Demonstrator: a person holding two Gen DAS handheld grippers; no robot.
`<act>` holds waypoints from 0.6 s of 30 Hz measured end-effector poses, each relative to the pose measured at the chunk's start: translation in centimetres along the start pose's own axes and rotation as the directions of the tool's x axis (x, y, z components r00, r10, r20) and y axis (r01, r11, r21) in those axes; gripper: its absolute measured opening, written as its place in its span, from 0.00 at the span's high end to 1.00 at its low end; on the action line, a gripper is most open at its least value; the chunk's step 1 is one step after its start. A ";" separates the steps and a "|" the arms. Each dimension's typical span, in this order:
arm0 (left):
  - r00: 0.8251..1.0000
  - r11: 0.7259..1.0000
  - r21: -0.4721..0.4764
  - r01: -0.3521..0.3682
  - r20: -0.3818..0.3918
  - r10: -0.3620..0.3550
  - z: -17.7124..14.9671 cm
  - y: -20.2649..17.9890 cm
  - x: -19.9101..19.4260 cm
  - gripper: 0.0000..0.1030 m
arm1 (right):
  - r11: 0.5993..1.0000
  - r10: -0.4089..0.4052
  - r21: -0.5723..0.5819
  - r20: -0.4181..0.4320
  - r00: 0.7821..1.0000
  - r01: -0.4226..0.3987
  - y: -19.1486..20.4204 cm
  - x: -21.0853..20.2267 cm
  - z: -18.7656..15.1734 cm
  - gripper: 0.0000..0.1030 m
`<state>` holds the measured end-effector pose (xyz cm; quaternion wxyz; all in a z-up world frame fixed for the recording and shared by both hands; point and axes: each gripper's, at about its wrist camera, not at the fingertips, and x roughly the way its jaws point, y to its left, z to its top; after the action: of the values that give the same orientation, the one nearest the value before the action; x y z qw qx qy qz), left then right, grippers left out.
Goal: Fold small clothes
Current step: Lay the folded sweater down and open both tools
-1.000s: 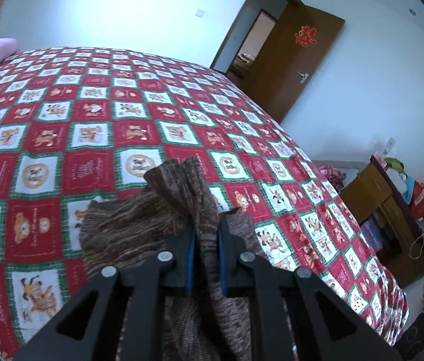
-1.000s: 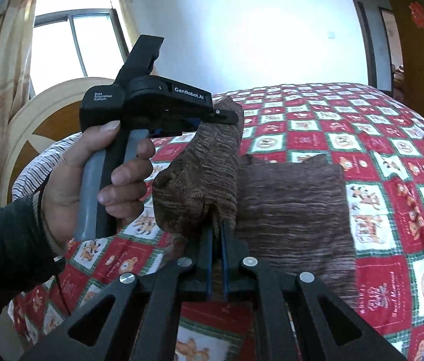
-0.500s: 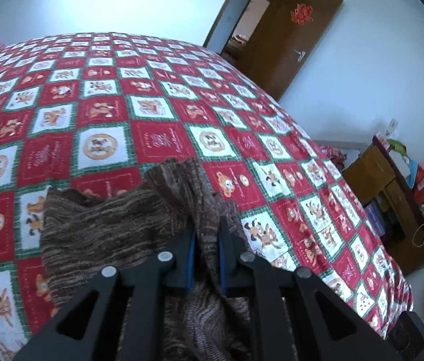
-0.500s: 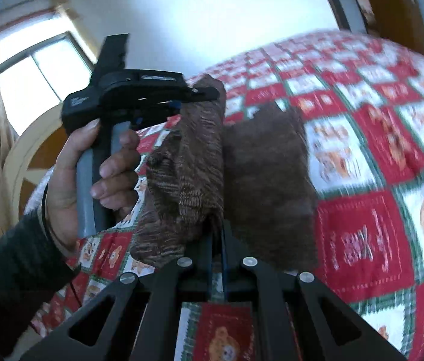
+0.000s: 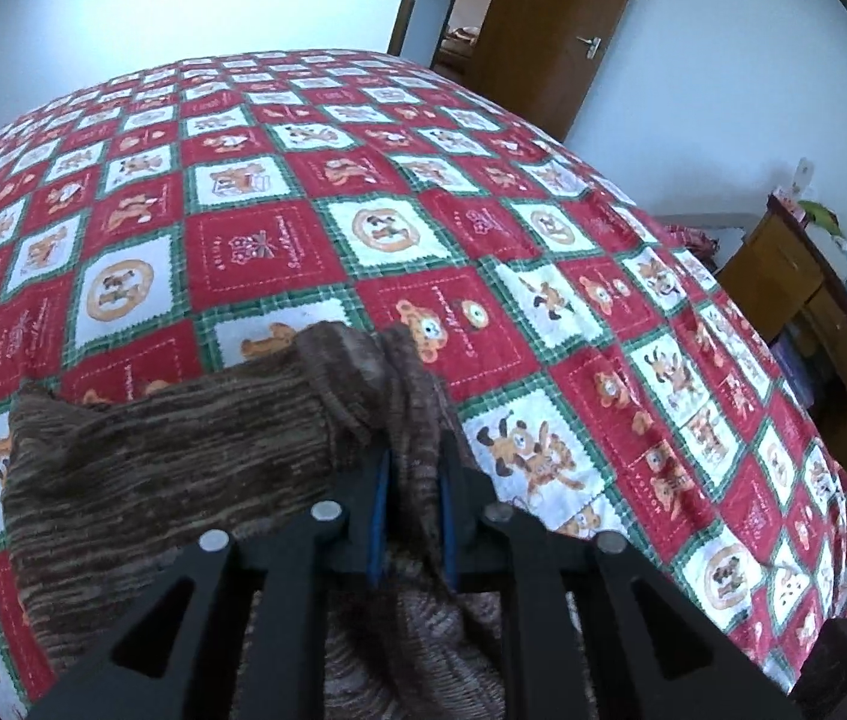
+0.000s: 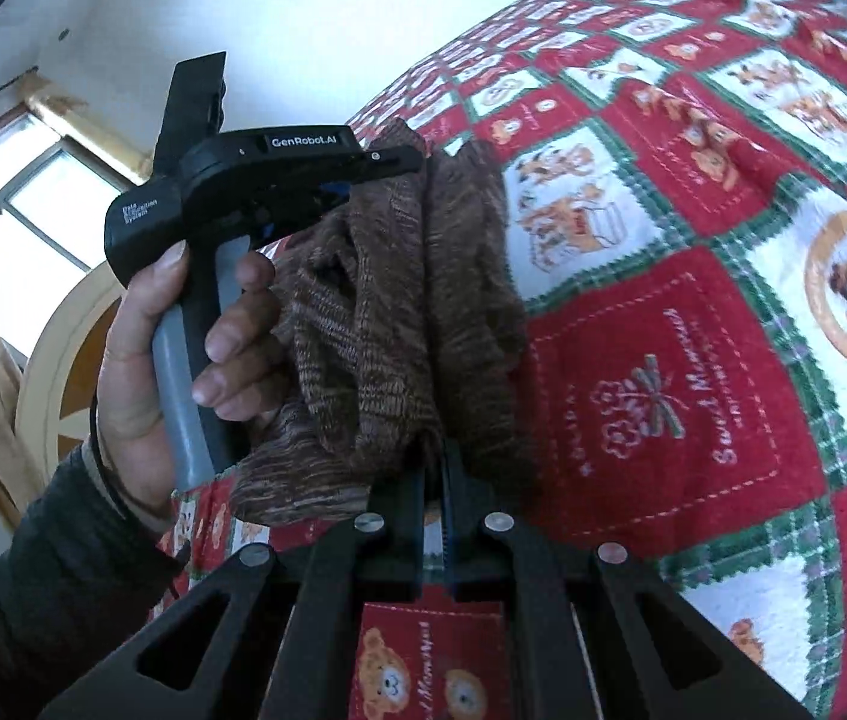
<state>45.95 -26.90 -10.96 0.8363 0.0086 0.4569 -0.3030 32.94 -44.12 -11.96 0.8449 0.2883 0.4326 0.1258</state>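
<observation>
Brown knit garment (image 6: 399, 312) beside "GenRobot.AI" left gripper (image 6: 405, 162)

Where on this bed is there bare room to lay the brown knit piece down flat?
The bedspread lies bare beyond the brown knit garment, toward the door, and to its right toward the wooden cabinet. It is crowded close in, where the left claw and right claw both pinch the bunched garment.
</observation>
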 end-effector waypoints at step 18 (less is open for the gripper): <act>0.969 0.978 0.044 -0.204 0.151 0.196 -11.1 5.5 -8.0 0.22 | 0.979 -0.195 -0.032 0.163 0.967 0.203 -0.1 -4.2 -0.2 0.48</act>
<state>37.19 -15.24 -12.70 0.8930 0.0570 0.3824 -0.2303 30.27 -46.05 -9.35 0.8918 0.2321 0.3874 0.0273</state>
